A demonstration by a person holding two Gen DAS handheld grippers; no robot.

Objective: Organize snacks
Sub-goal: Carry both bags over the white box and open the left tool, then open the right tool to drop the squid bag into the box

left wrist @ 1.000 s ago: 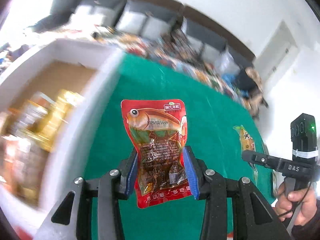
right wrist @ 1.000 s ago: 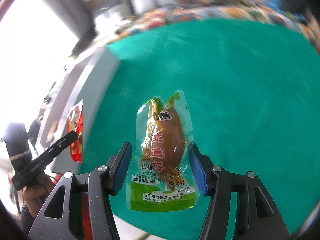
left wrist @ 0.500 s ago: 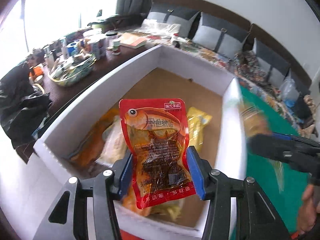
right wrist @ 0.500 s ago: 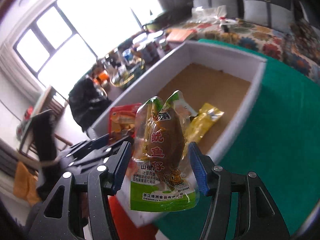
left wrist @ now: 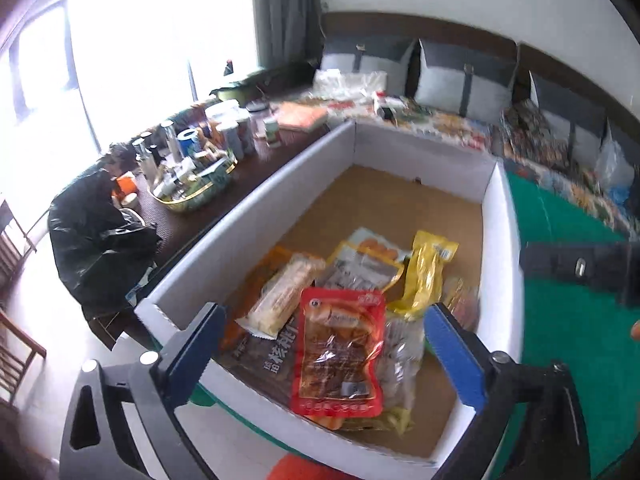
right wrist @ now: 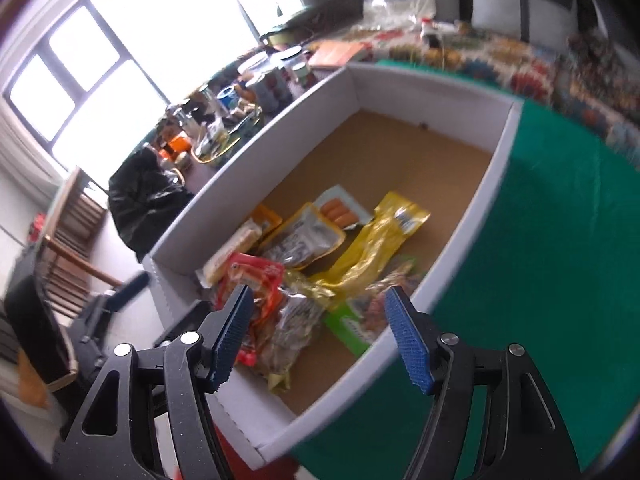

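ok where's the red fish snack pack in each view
Left wrist: the red fish snack pack lies low centre, on the pile in the white box.
Right wrist: the pack lies lower left, partly behind the blue pad.
Shared landmark: the yellow packet beside it.

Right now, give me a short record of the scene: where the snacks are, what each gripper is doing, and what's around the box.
container: white cardboard box with a brown floor, on a green tabletop
contents: red fish snack pouch on top of the pile, yellow packet, sausage pack
left gripper: open above the box, jaws have just been opening, nothing held
right gripper: open above the box, jaws have just been opening, nothing held
beside box: dark table with a basket of bottles
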